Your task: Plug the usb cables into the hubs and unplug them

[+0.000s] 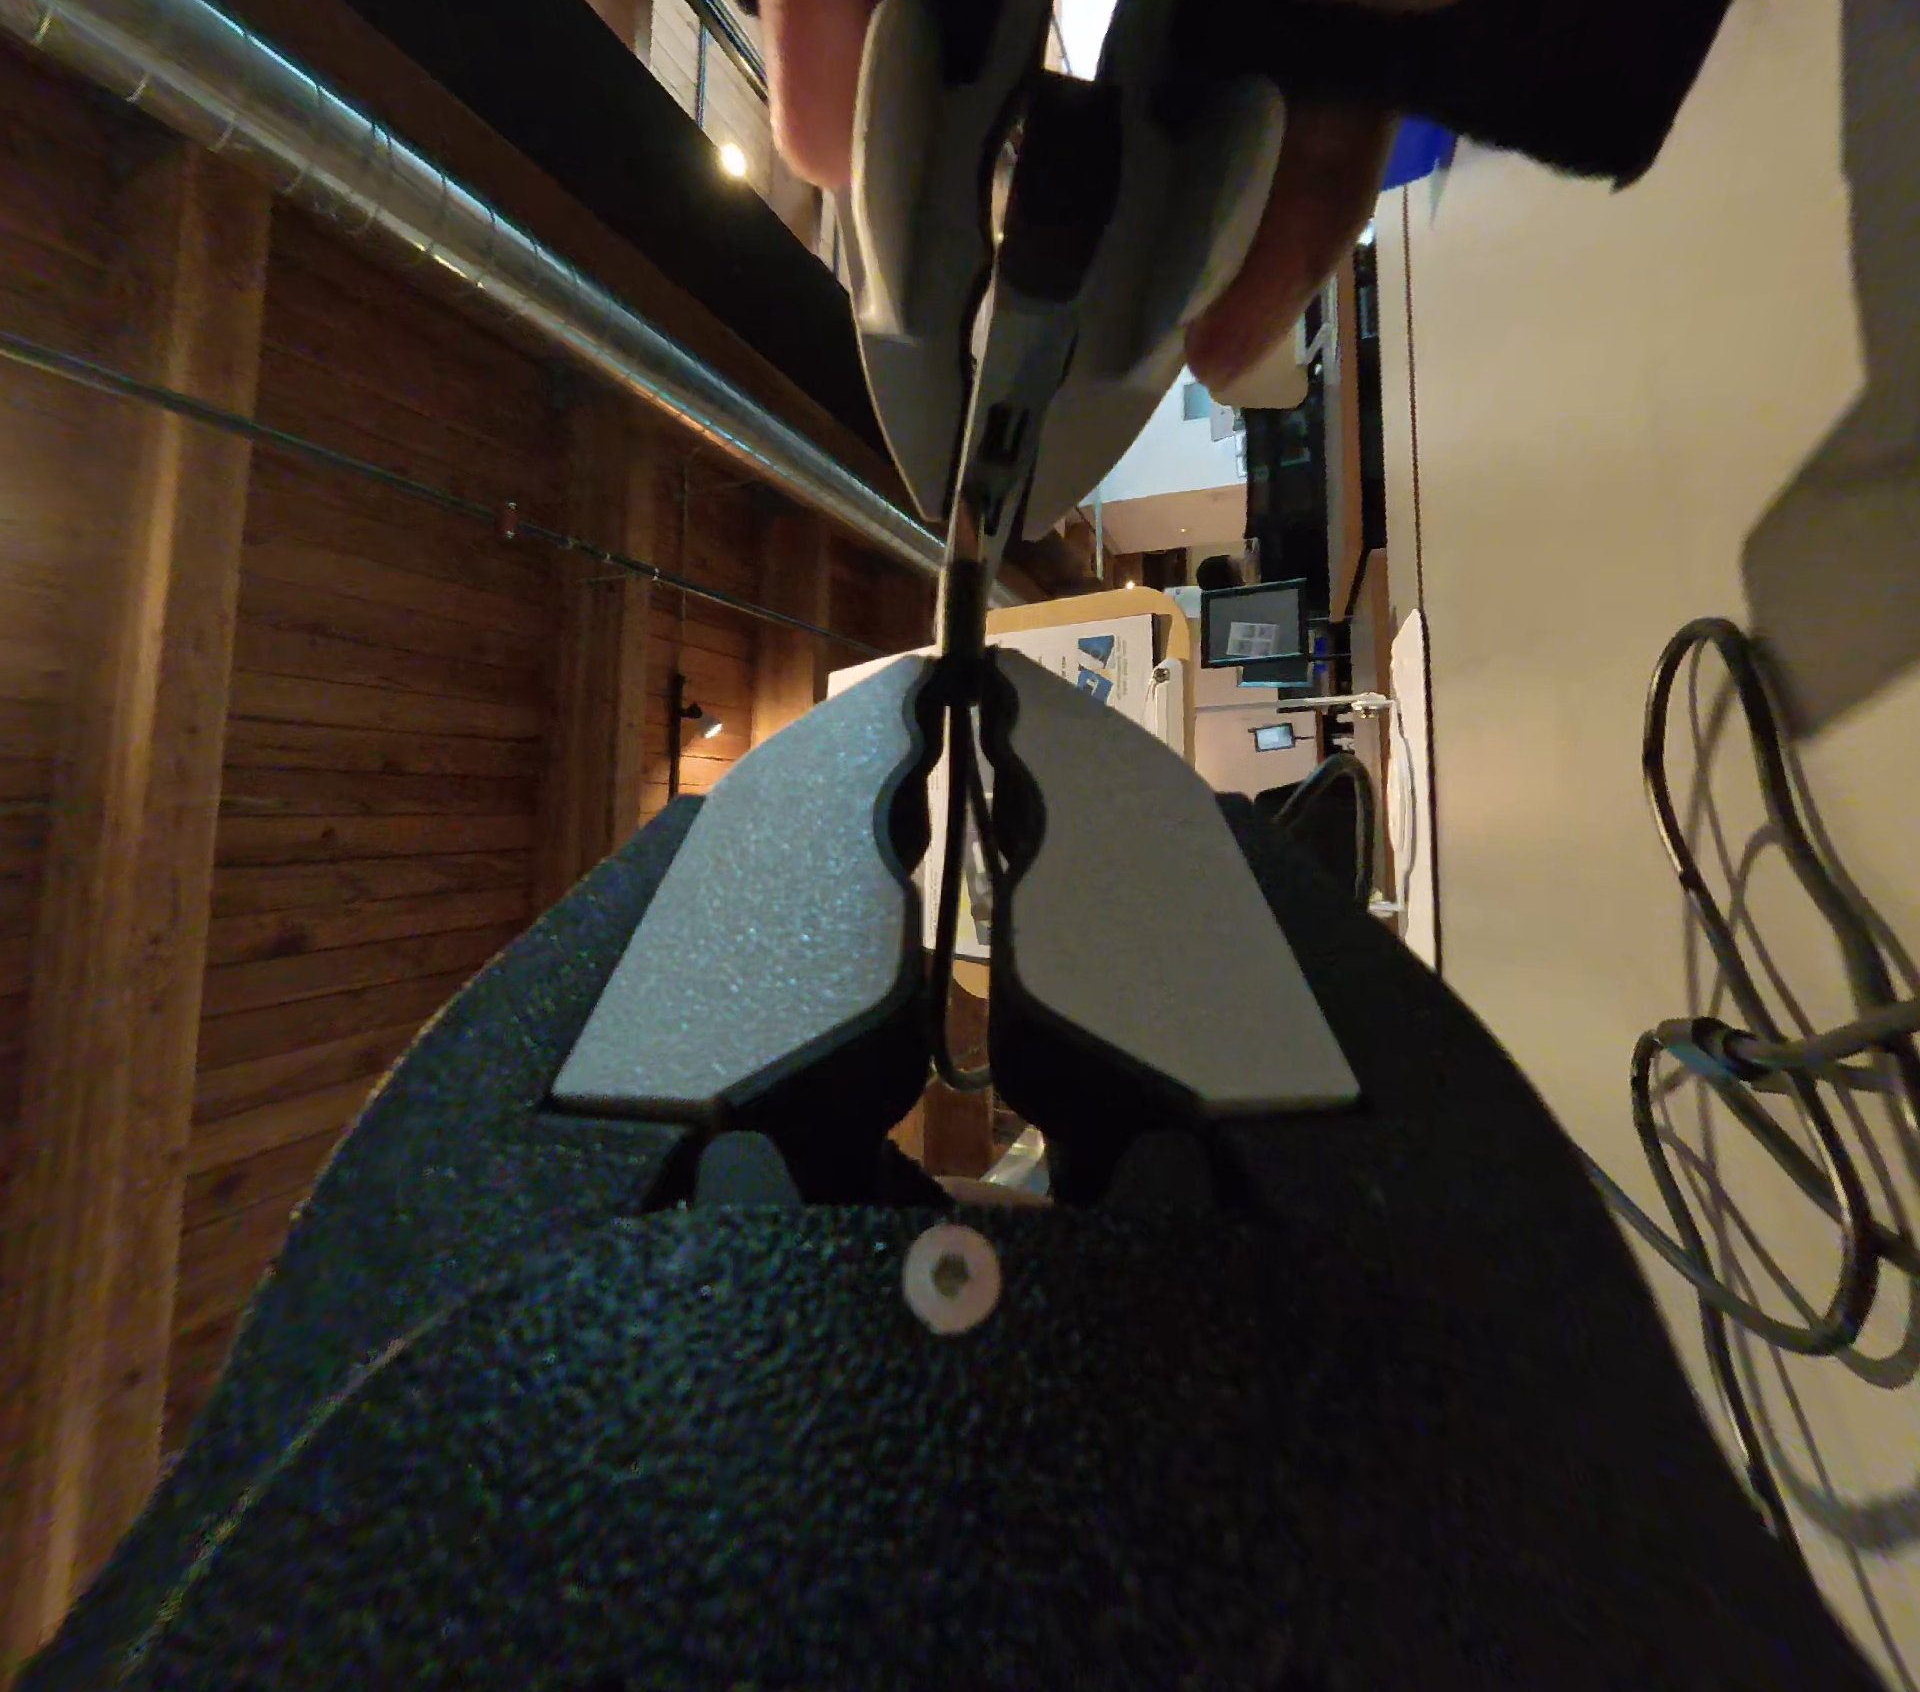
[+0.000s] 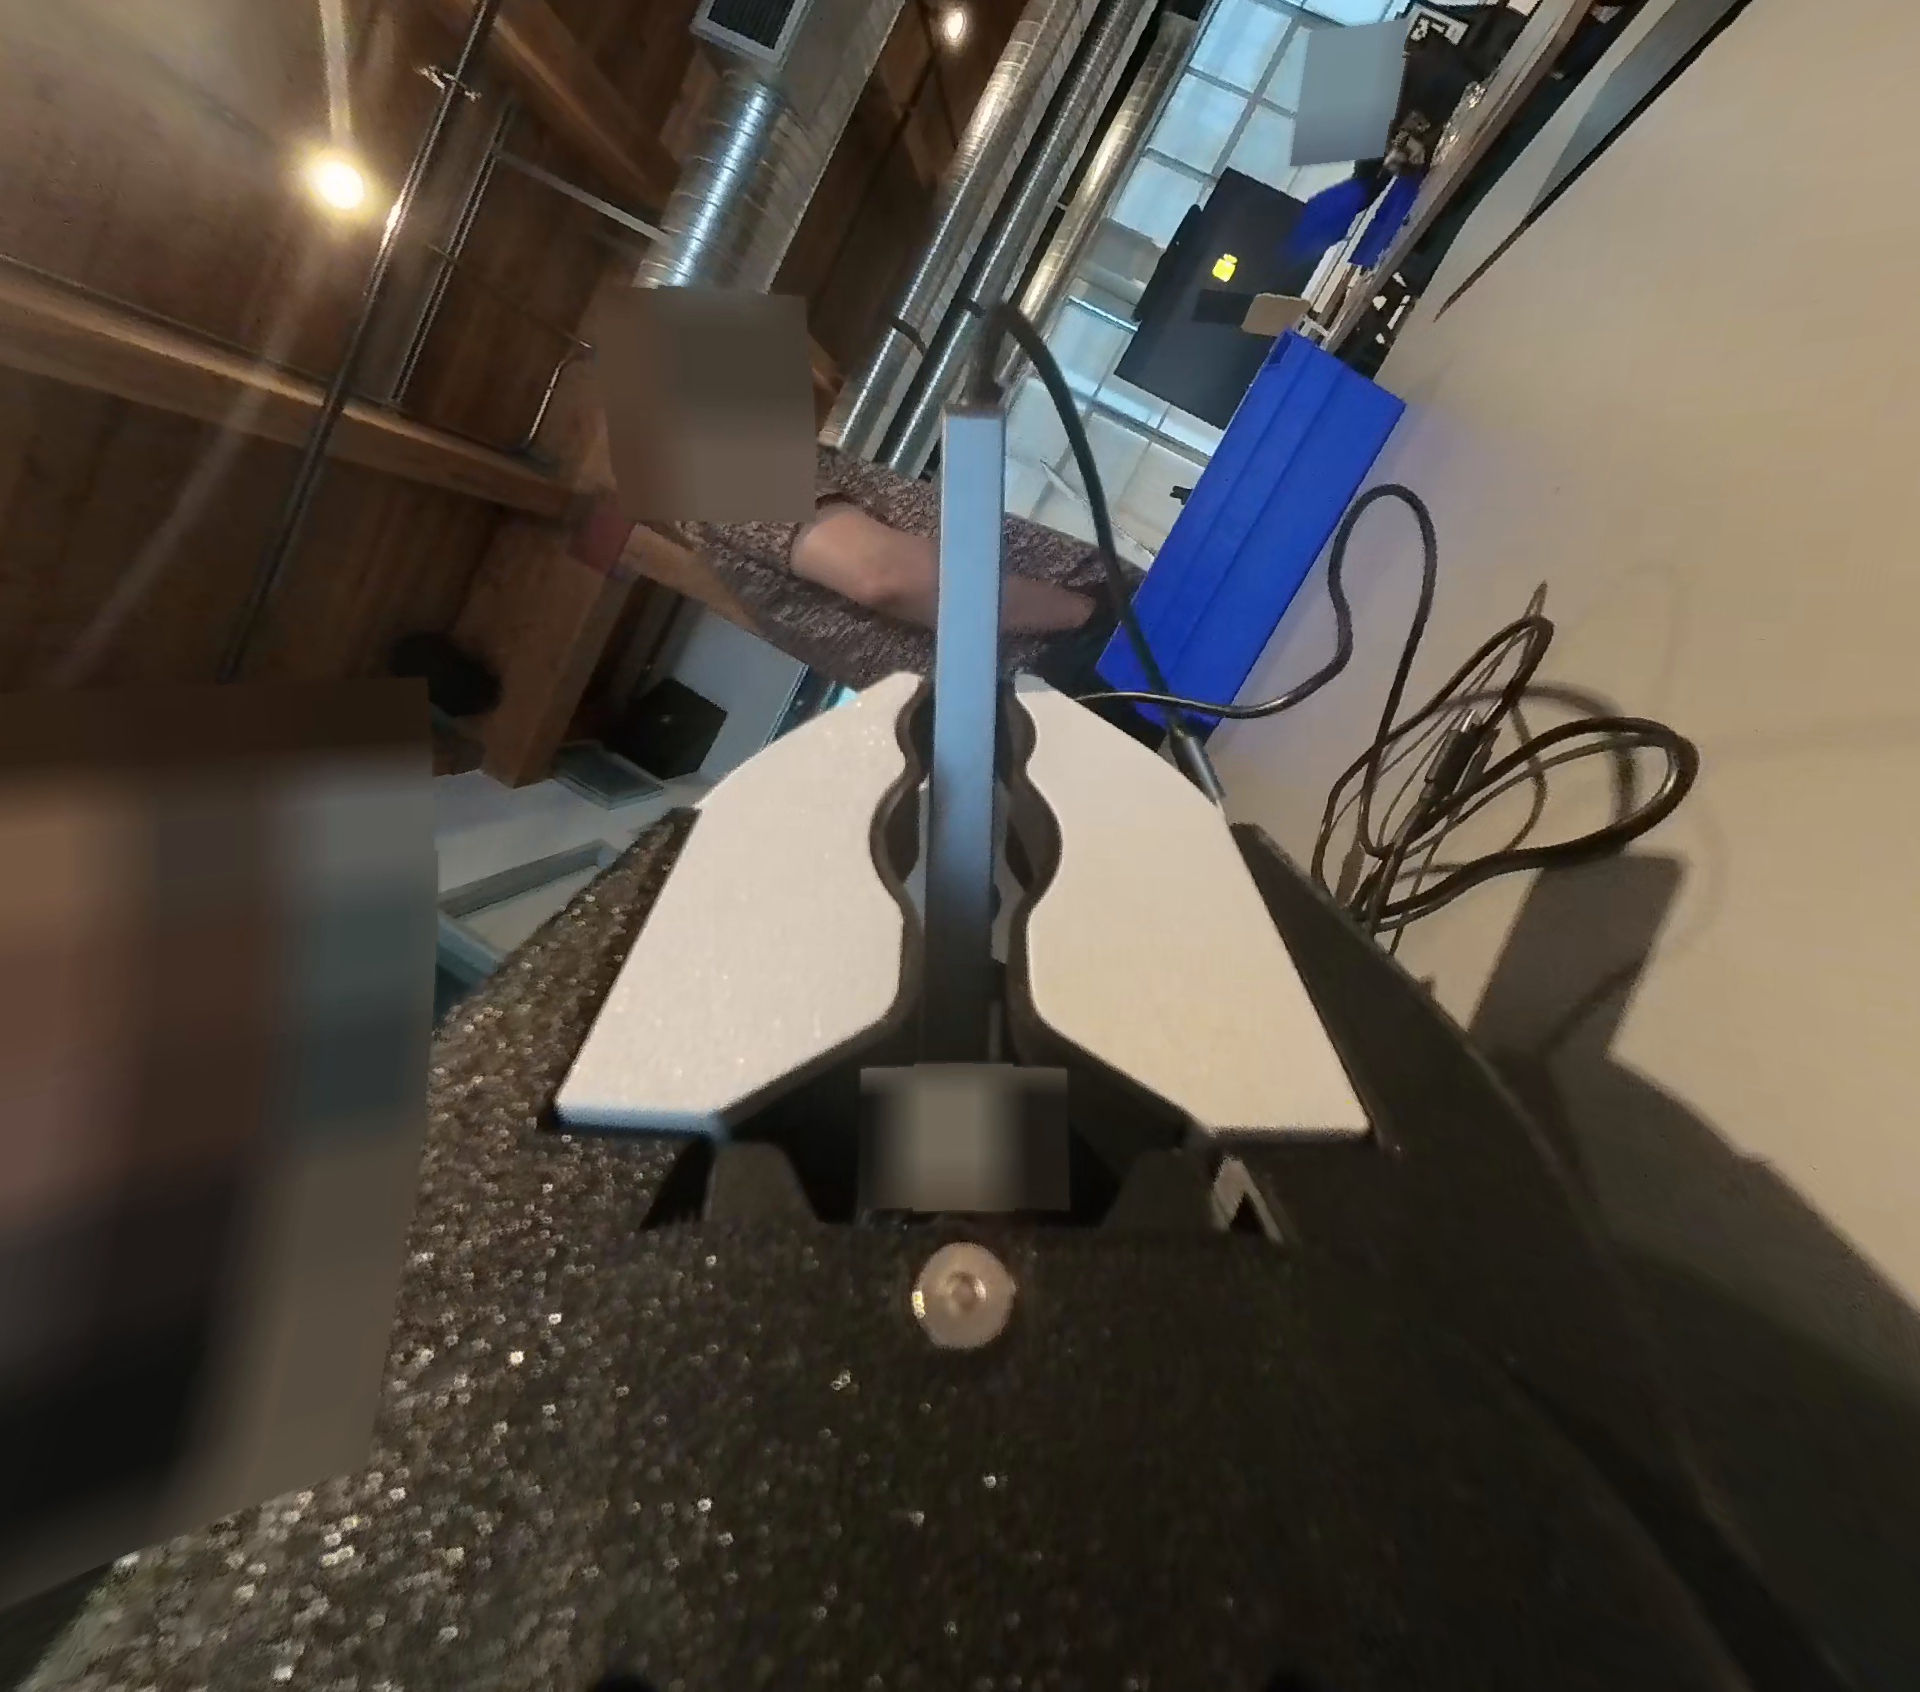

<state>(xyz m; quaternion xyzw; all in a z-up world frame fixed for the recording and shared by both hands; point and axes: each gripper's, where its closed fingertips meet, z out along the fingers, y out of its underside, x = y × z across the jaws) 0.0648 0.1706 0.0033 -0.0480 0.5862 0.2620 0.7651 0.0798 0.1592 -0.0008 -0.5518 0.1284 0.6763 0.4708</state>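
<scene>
Left gripper [image 1: 961,676]: clenching a thin black USB cable [image 1: 961,603] at its fingertips, a loop of the same cable hanging down in the gap behind them.
Right gripper [image 2: 961,707]: clamping a slim grey metal bar-shaped hub [image 2: 968,562] edge-on between its grey pads, one end of the hub sticking out past the tips.
Where the two meet: in the left wrist view, directly ahead of the left gripper's tips, the other grey gripper [image 1: 997,395] pointing back at it nose to nose, the hub showing there as a thin grey sliver between its fingers; contact of plug and port not readable from here.
Step in hand: judging by the layout, either seating the plug into the hub's end or pulling it free; impossible to tell which.
Doing it well: keeping plug and port on one straight line, moving only along that line, no twisting or levering sideways; holding the hub rigid rather than letting it slip in the pads.
Grip note: pinching so near the cable's end looking right, since a grip farther back would be letting the cable buckle.
Spare leads: coiled black cables [image 2: 1475,769] lying on the pale table [image 2: 1714,395] to the right of the right gripper, near a blue plastic bin [image 2: 1268,520] ahead of it.
</scene>
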